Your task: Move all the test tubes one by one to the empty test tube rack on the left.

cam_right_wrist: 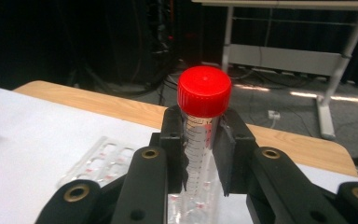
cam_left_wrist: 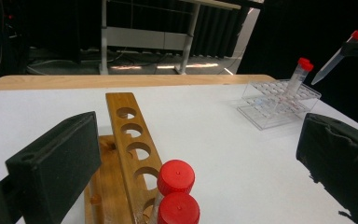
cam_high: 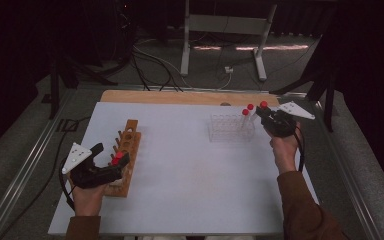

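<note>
Forearms enter from the bottom of the high view, one gripper in each hand. At left, the left gripper (cam_high: 114, 161) hovers with jaws released over the near end of a wooden rack (cam_high: 126, 150), red caps showing between them. At right, the right gripper (cam_high: 263, 116) holds a red-capped tube (cam_high: 262, 106) aloft just beside a clear plastic rack (cam_high: 231, 128), where two more capped tubes (cam_high: 246, 116) stand.

Black pads frame the left gripper view, spread wide and touching nothing; two red caps (cam_left_wrist: 176, 176) sit below them in the wooden rack's (cam_left_wrist: 129, 135) nearest holes (the far holes are vacant). Across the white table (cam_left_wrist: 214, 140), the clear rack (cam_left_wrist: 279, 102) and the lifted tube (cam_left_wrist: 338, 58), tilted, are visible.

Seen from the right gripper view, the jaws are clenched on the tube (cam_right_wrist: 201, 140) just under its red cap (cam_right_wrist: 204, 91). It looks light, rigid and smooth-walled, likely slippery plastic; gripping high, below the cap's ledge, seems the surest hold.
</note>
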`<state>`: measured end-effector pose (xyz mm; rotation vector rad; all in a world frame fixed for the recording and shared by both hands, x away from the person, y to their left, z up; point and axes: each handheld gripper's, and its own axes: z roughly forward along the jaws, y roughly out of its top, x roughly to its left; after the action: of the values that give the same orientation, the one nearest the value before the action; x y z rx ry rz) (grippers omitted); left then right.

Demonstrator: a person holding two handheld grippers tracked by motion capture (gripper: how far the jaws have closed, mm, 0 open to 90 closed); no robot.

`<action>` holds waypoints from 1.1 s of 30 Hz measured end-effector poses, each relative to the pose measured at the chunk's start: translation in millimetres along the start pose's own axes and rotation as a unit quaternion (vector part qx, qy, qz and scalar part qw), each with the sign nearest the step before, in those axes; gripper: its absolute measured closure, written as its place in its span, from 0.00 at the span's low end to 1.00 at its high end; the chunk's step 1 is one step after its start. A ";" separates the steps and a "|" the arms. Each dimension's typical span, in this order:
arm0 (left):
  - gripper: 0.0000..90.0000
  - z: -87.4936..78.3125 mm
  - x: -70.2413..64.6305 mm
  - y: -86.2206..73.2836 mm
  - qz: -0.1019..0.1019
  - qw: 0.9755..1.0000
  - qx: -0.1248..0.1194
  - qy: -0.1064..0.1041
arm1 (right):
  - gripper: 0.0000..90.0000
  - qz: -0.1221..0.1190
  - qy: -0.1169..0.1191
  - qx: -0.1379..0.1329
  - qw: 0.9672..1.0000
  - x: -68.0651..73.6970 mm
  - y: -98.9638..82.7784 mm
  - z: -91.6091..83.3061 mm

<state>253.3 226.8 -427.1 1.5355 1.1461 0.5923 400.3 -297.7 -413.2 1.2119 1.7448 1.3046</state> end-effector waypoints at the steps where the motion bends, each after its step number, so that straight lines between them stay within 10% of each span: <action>1: 0.01 0.3 -0.3 0.3 0.000 1.000 0.000 0.000 | 0.83 -0.003 0.005 -0.002 1.000 1.5 0.5 -2.3; 33: 0.02 30.9 -55.6 23.9 0.062 0.997 0.012 -0.032 | 0.83 -0.028 0.135 0.002 0.990 53.5 -33.4 -50.6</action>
<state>264.9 164.3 -403.0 1.6438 1.0176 0.6090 326.0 -269.3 -427.8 1.0177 1.9560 1.4878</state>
